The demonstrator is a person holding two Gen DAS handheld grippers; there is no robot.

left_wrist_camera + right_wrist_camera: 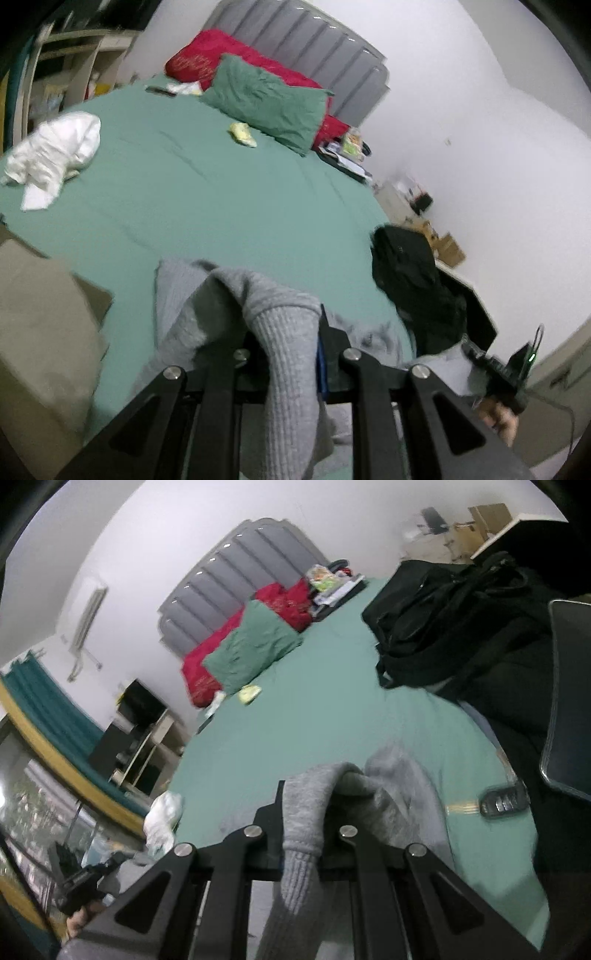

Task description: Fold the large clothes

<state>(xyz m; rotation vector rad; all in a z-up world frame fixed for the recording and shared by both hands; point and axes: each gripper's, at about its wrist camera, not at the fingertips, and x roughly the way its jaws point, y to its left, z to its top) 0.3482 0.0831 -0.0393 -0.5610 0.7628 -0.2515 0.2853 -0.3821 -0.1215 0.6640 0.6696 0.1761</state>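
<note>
A grey knitted sweater lies bunched at the near edge of a bed with a green sheet. My left gripper is shut on a ribbed fold of it, and the cloth drapes down between the black arms. In the right wrist view the same grey sweater hangs over my right gripper, which is shut on its ribbed cuff. The fingertips of both are hidden by cloth. The other gripper shows at the lower right of the left wrist view, held by a hand.
A white garment lies at the bed's left side. A green pillow and a red blanket sit by the grey headboard. A black bag rests on the right of the bed, and a key fob lies near it.
</note>
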